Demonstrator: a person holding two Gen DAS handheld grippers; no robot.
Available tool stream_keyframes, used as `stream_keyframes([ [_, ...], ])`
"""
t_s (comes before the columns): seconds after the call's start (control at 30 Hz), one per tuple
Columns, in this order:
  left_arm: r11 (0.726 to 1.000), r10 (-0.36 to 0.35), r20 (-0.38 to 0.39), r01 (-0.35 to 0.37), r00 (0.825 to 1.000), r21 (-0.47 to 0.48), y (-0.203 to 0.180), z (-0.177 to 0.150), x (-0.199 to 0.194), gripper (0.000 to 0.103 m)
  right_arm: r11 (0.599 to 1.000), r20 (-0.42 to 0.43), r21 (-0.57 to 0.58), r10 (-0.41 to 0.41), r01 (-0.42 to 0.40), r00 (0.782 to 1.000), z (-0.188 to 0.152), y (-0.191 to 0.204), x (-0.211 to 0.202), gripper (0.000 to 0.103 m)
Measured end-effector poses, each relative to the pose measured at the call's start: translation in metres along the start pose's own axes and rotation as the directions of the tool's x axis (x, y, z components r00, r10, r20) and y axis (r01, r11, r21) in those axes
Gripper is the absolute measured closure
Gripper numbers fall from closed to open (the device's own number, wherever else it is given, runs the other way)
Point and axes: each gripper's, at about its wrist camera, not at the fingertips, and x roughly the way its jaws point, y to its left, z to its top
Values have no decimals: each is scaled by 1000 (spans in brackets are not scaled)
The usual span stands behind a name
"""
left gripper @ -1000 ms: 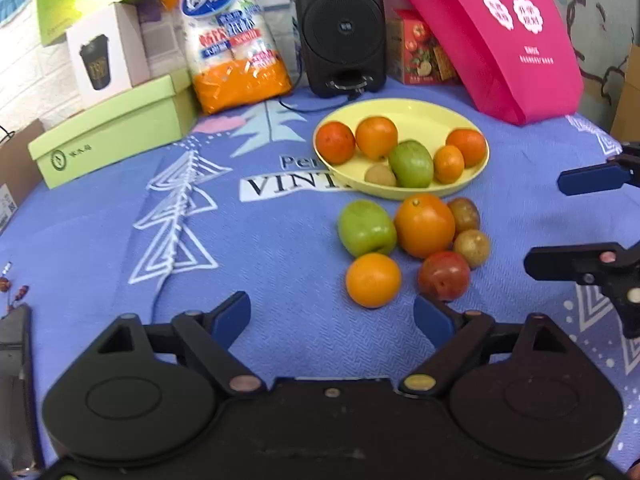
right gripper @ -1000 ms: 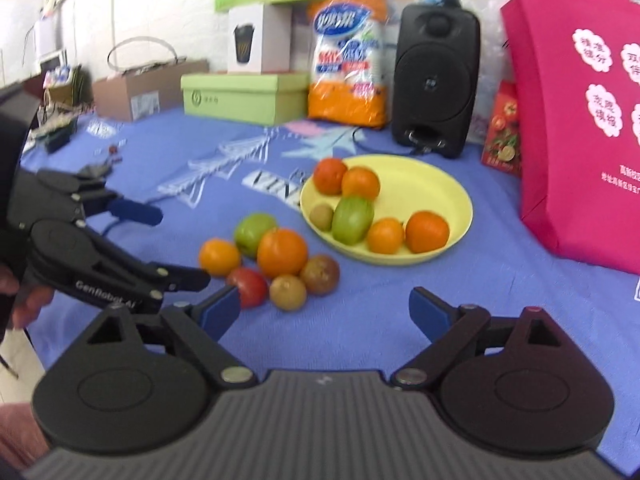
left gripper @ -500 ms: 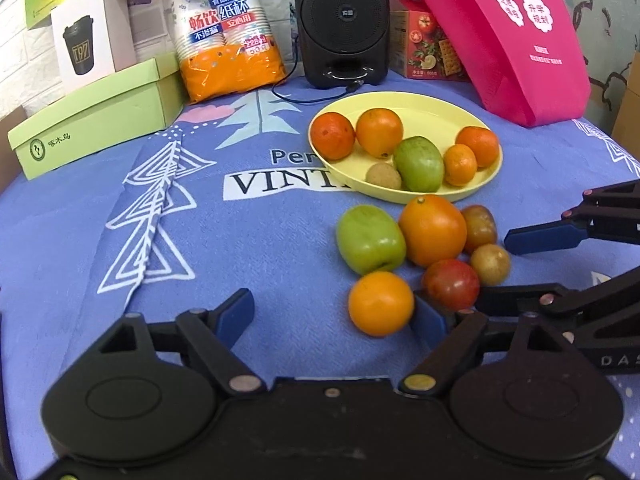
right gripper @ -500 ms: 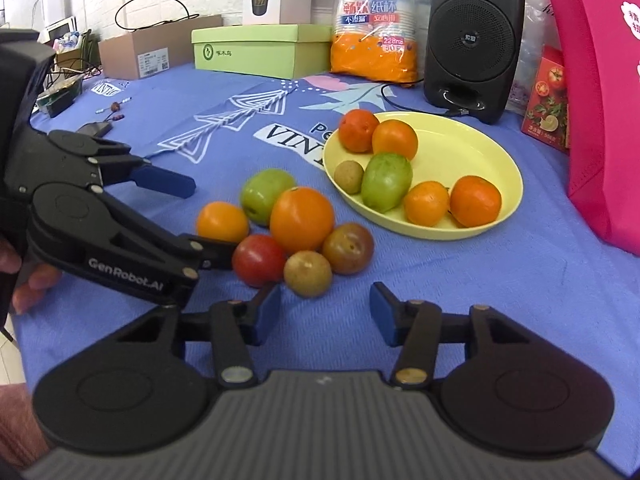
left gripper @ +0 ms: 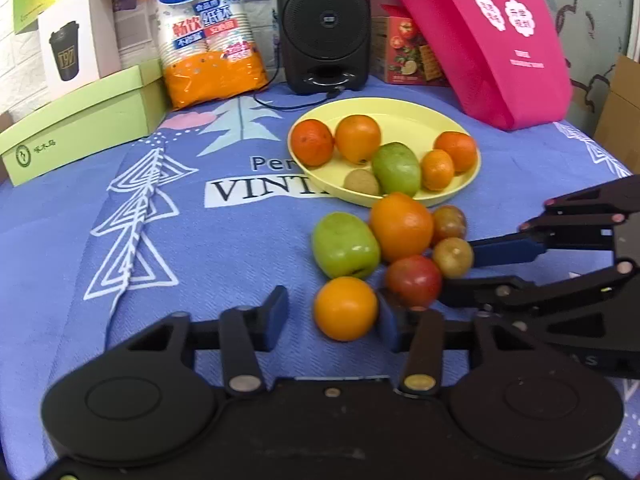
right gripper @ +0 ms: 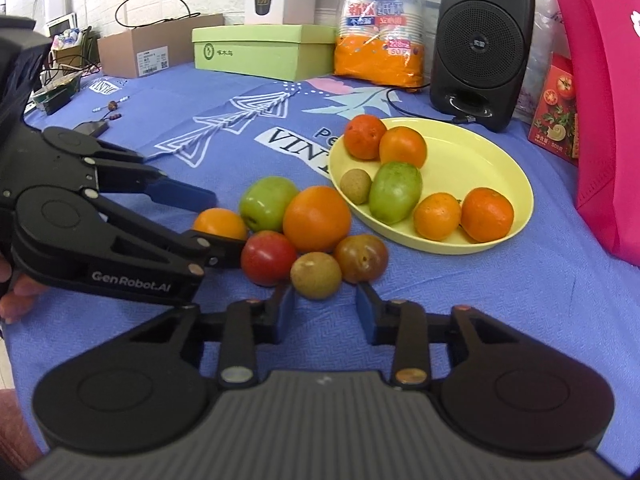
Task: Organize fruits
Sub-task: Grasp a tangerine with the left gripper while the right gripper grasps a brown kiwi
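Note:
A yellow plate (left gripper: 404,112) (right gripper: 472,160) holds several fruits. Loose fruits lie on the blue cloth in front of it: a small orange (left gripper: 346,308) (right gripper: 220,223), a green apple (left gripper: 344,245) (right gripper: 270,203), a big orange (left gripper: 401,227) (right gripper: 317,218), a red tomato (left gripper: 413,280) (right gripper: 269,258), a small brown fruit (left gripper: 453,257) (right gripper: 316,275) and a dark plum (left gripper: 449,220) (right gripper: 361,259). My left gripper (left gripper: 334,322) is open, its fingers either side of the small orange. My right gripper (right gripper: 325,312) is open, its fingers flanking the small brown fruit.
At the back stand a black speaker (left gripper: 325,24), an orange cup pack (left gripper: 208,36), a green box (left gripper: 80,120) and a pink bag (left gripper: 492,36). A red carton (right gripper: 556,108) sits by the bag. A cardboard box (right gripper: 156,46) and small clutter lie far left.
Both grippers have moved forward onto the loose fruits and narrowed. The left one now straddles the small orange, the right one the small brown fruit.

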Motion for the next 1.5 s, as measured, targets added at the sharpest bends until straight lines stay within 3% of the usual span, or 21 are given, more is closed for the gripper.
stream_keyframes([
  [0.5, 997, -51, 2, 51, 999, -66, 12, -3, -10, 72, 999, 10, -34, 16, -16, 1000, 4, 6, 4, 78],
  [0.97, 998, -41, 4, 41, 999, -42, 3, -10, -37, 72, 1000, 27, -19, 18, -18, 999, -18, 7, -28, 78],
  [1.5, 997, -67, 62, 65, 996, 38, -17, 20, -49, 72, 1000, 50, 1, -17, 16, 999, -26, -5, -56, 78],
])
